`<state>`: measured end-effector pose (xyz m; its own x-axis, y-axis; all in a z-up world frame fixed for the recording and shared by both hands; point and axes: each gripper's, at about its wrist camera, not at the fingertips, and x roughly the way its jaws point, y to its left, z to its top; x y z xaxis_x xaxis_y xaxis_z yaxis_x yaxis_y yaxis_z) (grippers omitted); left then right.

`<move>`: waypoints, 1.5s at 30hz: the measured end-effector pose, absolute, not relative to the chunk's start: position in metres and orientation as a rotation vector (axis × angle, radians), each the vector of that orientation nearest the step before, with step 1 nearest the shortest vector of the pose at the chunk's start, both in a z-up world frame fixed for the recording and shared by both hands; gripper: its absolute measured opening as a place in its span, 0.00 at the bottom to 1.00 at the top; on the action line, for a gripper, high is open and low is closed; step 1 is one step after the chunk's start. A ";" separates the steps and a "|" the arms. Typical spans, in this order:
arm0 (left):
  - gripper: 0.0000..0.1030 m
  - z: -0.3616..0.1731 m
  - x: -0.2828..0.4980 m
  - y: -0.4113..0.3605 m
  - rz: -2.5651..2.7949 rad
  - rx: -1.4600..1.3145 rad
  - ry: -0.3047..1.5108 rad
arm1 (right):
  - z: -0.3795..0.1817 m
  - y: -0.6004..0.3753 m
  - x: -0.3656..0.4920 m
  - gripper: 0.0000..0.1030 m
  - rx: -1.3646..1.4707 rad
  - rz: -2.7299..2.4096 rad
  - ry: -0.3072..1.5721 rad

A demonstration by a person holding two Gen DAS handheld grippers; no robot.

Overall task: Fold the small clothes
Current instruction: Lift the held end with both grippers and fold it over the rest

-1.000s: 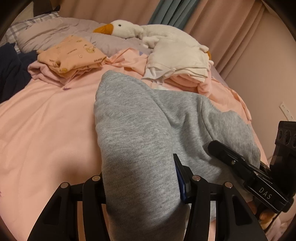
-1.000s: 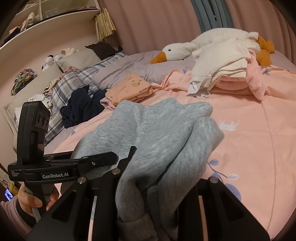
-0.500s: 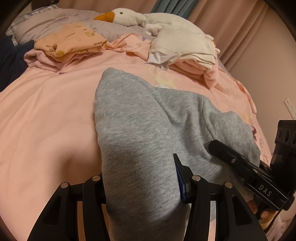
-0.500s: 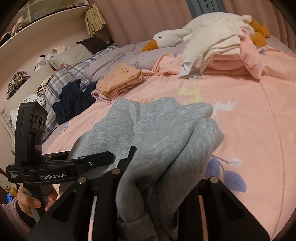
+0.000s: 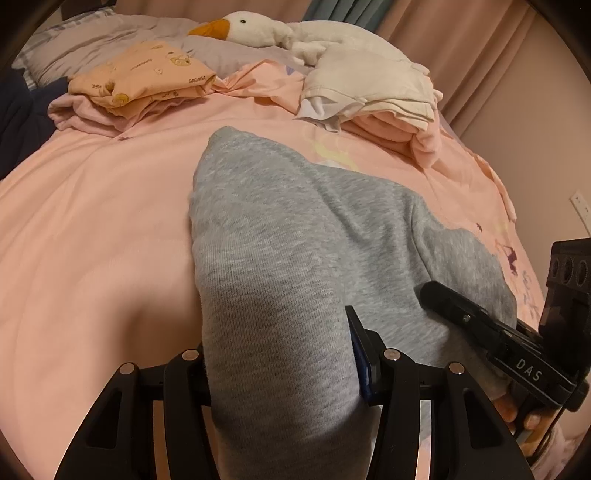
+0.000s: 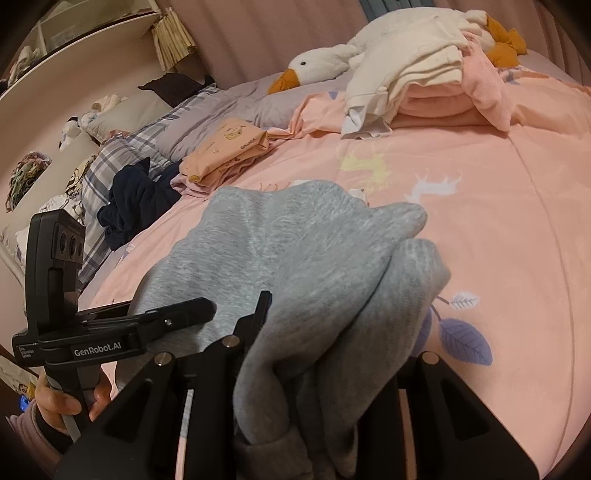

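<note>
A grey knit garment (image 5: 295,251) hangs between both grippers above the pink bed cover (image 5: 92,229). My left gripper (image 5: 284,373) is shut on one bunched end of it, the cloth filling the gap between the fingers. My right gripper (image 6: 314,376) is shut on the other end of the grey garment (image 6: 295,251), which drapes forward over its fingers. The right gripper also shows at the right of the left wrist view (image 5: 480,328). The left gripper shows at the left of the right wrist view (image 6: 155,321).
A folded orange printed garment (image 5: 144,77) lies on a pink one at the back left. A cream and pink stack (image 5: 373,92) lies at the back right by a plush goose (image 5: 258,27). Dark blue clothes (image 6: 133,199) and plaid pillows (image 6: 110,155) lie left.
Both grippers have moved forward and lower over the bed with the grey garment still held. The folded piles look nearer. The grips have not changed.
</note>
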<state>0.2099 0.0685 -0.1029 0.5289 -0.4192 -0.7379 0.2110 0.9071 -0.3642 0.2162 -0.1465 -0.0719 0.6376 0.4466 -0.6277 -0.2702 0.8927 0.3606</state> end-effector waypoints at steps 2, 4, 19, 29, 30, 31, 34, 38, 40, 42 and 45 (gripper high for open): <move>0.50 -0.103 0.210 0.068 -0.381 -0.241 0.942 | -0.074 -0.149 0.216 0.27 0.257 0.411 0.785; 0.50 -0.103 0.210 0.068 -0.380 -0.238 0.942 | -0.076 -0.150 0.216 0.27 0.268 0.407 0.790; 0.53 -0.105 0.210 0.067 -0.371 -0.219 0.947 | -0.090 -0.166 0.217 0.34 0.383 0.398 0.843; 0.54 -0.105 0.211 0.068 -0.370 -0.215 0.946 | -0.094 -0.171 0.218 0.38 0.415 0.393 0.859; 0.54 -0.105 0.210 0.067 -0.371 -0.215 0.946 | -0.094 -0.172 0.218 0.39 0.418 0.393 0.860; 0.54 -0.105 0.210 0.067 -0.371 -0.214 0.946 | -0.095 -0.173 0.218 0.39 0.425 0.392 0.862; 0.55 -0.105 0.210 0.067 -0.371 -0.214 0.946 | -0.097 -0.175 0.219 0.41 0.443 0.393 0.866; 0.56 -0.106 0.210 0.069 -0.369 -0.212 0.947 | -0.098 -0.177 0.219 0.44 0.453 0.389 0.871; 0.56 -0.106 0.209 0.068 -0.369 -0.212 0.947 | -0.098 -0.178 0.218 0.45 0.460 0.390 0.871; 0.56 -0.107 0.209 0.069 -0.368 -0.209 0.948 | -0.098 -0.180 0.218 0.45 0.468 0.389 0.871; 0.57 -0.107 0.209 0.069 -0.366 -0.203 0.947 | -0.099 -0.182 0.218 0.46 0.478 0.388 0.873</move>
<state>0.2094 0.0692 -0.1073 0.5291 -0.3923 -0.7525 0.2164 0.9198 -0.3274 0.2179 -0.1818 -0.0995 0.5854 0.5077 -0.6321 -0.1289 0.8280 0.5457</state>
